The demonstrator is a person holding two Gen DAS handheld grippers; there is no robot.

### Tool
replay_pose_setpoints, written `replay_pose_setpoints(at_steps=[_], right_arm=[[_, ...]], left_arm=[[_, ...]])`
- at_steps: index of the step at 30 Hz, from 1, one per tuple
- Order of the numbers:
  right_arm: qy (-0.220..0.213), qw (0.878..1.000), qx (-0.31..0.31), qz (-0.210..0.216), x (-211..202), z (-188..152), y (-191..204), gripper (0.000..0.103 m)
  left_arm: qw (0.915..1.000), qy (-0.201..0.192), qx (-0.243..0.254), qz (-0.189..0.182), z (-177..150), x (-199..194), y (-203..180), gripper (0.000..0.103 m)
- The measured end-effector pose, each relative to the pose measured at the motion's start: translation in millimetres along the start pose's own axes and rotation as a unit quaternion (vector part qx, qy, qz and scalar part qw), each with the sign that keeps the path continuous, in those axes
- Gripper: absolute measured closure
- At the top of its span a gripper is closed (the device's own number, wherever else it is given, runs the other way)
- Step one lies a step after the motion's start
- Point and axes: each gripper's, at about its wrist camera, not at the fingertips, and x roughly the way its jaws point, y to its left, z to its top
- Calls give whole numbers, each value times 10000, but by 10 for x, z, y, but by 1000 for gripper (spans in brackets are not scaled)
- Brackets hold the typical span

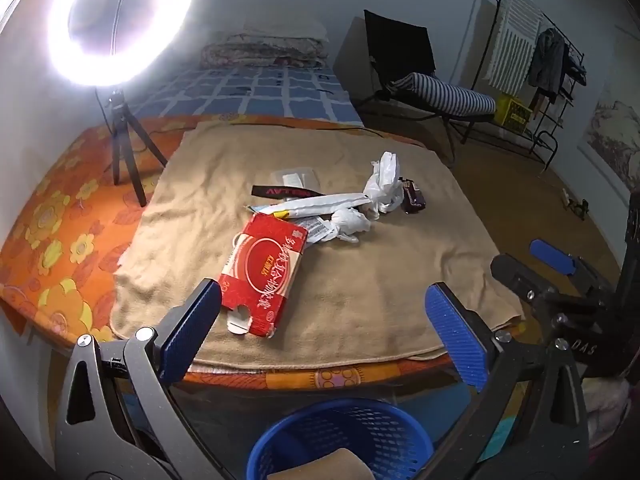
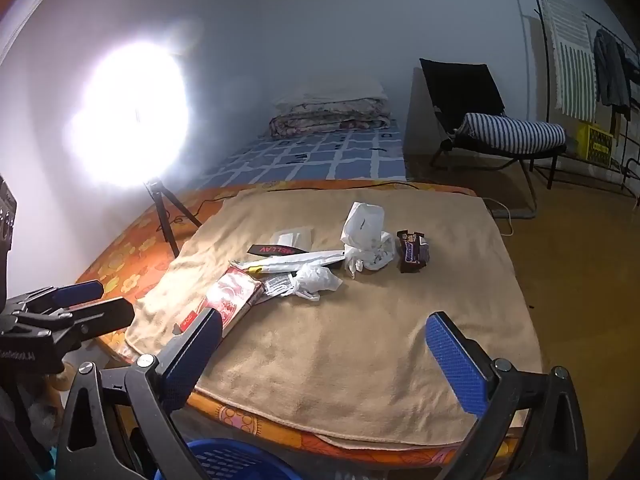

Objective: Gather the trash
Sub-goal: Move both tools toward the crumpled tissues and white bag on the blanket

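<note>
On a tan towel spread over an orange flowered worktop, a small heap of trash waits: a red carton lying flat nearest the front edge, crumpled white plastic bags and a long white wrapper behind it, a dark candy wrapper to the right of the heap. A blue mesh basket stands below the front edge, something tan already inside. The left gripper and right gripper both hang short of the pile with jaws spread wide and nothing between them; neither touches any item.

The red carton looks the natural first pick for the left gripper, being closest. Its broad face is probably too wide to span, so closing across the narrower width or on a raised edge should hold better. The bags are light and soft; pinching a bunched fold, not a loose flap, should keep them from slipping. A ring light on a tripod stands at the left rear, well clear.
</note>
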Motion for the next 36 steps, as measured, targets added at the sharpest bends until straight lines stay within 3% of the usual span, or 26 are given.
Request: replay_pose_setpoints(at_steps=[5,8,28,36], right_arm=[[24,10000,-20,61,13,-24,31,1],[-54,9999,16,157,-15,12,20,1],[626,9972,202,365,271,-30,14,1],[635,9971,161,377,337,-6,-12,1]], left_arm=[[10000,-37,-40,60,-51,21,101,0],[9998,147,-149,29,-103,110,176,0],[9991,377,-76,168,-197,339,334,0],[9986,472,-81,232,-210,431,356,0]])
